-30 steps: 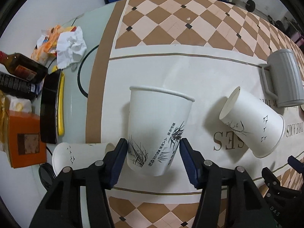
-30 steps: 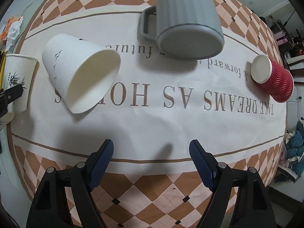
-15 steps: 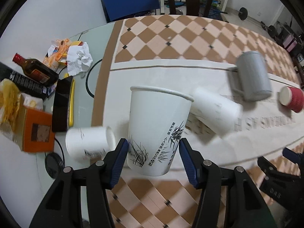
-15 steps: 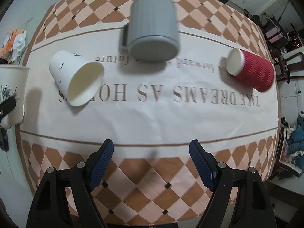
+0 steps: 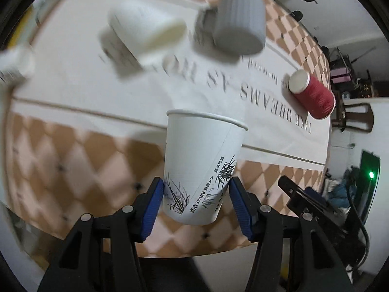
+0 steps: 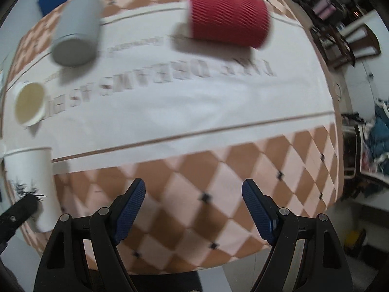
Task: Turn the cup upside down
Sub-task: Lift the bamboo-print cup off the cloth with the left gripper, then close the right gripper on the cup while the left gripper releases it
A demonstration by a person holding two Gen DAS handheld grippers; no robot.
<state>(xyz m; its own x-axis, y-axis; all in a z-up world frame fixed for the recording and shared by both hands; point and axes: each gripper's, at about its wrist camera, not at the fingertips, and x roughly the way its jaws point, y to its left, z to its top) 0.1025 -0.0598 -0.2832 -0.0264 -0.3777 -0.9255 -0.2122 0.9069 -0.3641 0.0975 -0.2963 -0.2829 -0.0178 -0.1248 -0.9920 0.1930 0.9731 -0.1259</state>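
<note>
My left gripper (image 5: 195, 194) is shut on a white paper cup (image 5: 203, 165) with a black bamboo print, holding it near its base, lifted above the table's front edge. The cup also shows at the left edge of the right wrist view (image 6: 31, 182), with the left gripper's black finger across it. My right gripper (image 6: 193, 202) is open and empty above the checkered cloth near the front edge.
On the tablecloth (image 5: 218, 90) lie a second white paper cup (image 5: 145, 29) on its side, a grey ribbed mug (image 5: 239, 22) on its side, and a red ribbed cup (image 5: 312, 95) on its side. Another white cup (image 5: 14, 68) is at far left. Chairs stand at right.
The left gripper has swung right with the cup raised off the table, toward the front edge. The right gripper has moved right, so the red cup is now ahead of it.
</note>
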